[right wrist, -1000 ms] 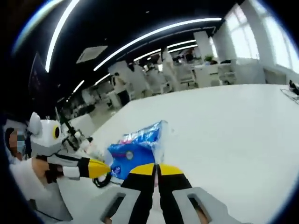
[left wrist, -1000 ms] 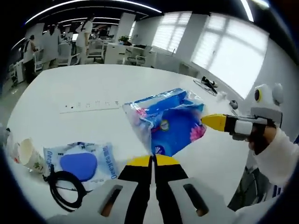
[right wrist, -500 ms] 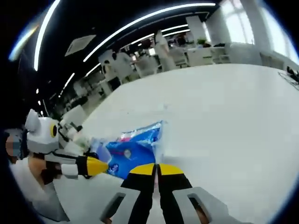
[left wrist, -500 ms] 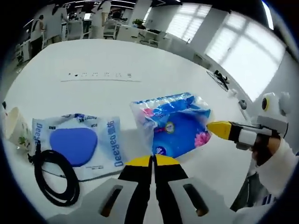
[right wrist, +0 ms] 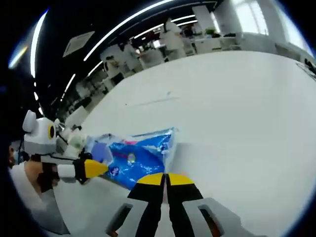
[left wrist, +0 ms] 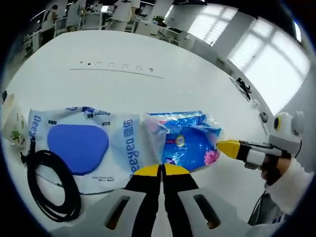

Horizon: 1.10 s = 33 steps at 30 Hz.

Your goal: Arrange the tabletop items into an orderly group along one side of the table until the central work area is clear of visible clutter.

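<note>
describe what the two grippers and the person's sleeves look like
Both match: the left gripper and right gripper have black jaws with yellow tips on pale grey bodies with slots. From the side, a white housing bears a yellow-ringed eye marking. The sleeve is white.

A wide white desk (left wrist: pixel 187 84) carries everything. On it lies a blue tissue pack (left wrist: pixel 190 143), flat, and just beside it a larger clear packet (left wrist: pixel 81 148) with a blue pad inside. A coiled black cable (left wrist: pixel 47 185) overlaps that packet's near corner. A paper cup (left wrist: pixel 12 126) lies at the desk's edge. Farther off, a flush strip of sockets (left wrist: pixel 116 68) crosses the desktop.
</note>
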Each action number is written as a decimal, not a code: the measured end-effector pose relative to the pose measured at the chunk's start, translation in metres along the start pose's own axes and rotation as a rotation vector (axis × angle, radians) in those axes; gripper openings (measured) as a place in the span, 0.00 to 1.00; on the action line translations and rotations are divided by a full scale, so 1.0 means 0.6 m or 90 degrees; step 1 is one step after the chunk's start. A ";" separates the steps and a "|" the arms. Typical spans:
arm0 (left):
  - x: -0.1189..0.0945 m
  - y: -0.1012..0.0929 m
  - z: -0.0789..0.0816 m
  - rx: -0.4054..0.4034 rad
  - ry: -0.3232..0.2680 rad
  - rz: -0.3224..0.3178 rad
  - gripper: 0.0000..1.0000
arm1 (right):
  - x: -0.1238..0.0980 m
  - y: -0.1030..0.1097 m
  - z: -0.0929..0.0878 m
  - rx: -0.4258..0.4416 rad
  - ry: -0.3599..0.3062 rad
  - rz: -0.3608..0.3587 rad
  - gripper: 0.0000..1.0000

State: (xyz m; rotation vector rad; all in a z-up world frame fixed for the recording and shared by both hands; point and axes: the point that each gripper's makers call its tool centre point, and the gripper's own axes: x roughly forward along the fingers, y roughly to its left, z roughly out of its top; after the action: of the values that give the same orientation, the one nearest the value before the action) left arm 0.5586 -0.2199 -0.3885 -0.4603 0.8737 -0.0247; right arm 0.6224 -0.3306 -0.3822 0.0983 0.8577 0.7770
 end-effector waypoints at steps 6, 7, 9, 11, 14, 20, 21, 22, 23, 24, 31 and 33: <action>0.006 0.000 -0.006 -0.008 0.009 -0.007 0.00 | 0.005 -0.014 -0.003 0.035 0.007 0.001 0.00; 0.006 -0.001 -0.006 -0.008 0.009 -0.008 0.00 | 0.007 -0.013 -0.004 0.035 0.007 0.002 0.00; 0.007 -0.001 -0.007 -0.005 0.009 -0.006 0.00 | 0.010 -0.014 -0.006 0.034 0.010 0.002 0.00; 0.009 -0.001 -0.007 -0.006 0.008 -0.005 0.00 | 0.012 -0.016 -0.014 0.042 0.014 0.001 0.00; 0.010 -0.002 -0.009 -0.004 0.009 -0.004 0.00 | 0.011 -0.014 -0.021 0.049 0.014 0.001 0.00; 0.008 -0.004 -0.008 0.009 0.008 -0.001 0.00 | 0.008 -0.011 -0.021 0.050 0.010 0.004 0.00; 0.009 -0.005 -0.008 0.008 0.008 -0.002 0.00 | 0.008 -0.011 -0.021 0.050 0.009 0.004 0.00; 0.009 -0.005 -0.008 0.007 0.007 -0.003 0.01 | 0.015 -0.017 -0.022 0.049 0.009 0.004 0.00; 0.008 -0.006 -0.009 0.005 0.007 -0.004 0.02 | 0.016 -0.018 -0.021 0.047 0.006 0.003 0.00; 0.008 -0.007 -0.008 0.005 0.007 -0.004 0.03 | 0.015 -0.019 -0.020 0.046 0.005 0.002 0.00; -0.004 -0.016 -0.005 0.023 -0.001 -0.003 0.12 | 0.017 -0.011 -0.015 0.026 -0.010 0.010 0.15; -0.009 -0.018 -0.002 0.029 -0.006 -0.004 0.16 | 0.014 -0.008 -0.014 0.014 -0.017 0.012 0.23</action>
State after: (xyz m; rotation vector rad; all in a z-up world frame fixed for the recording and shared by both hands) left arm 0.5558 -0.2289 -0.3809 -0.4203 0.8601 -0.0479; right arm 0.6223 -0.3304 -0.3948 0.1372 0.8408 0.7823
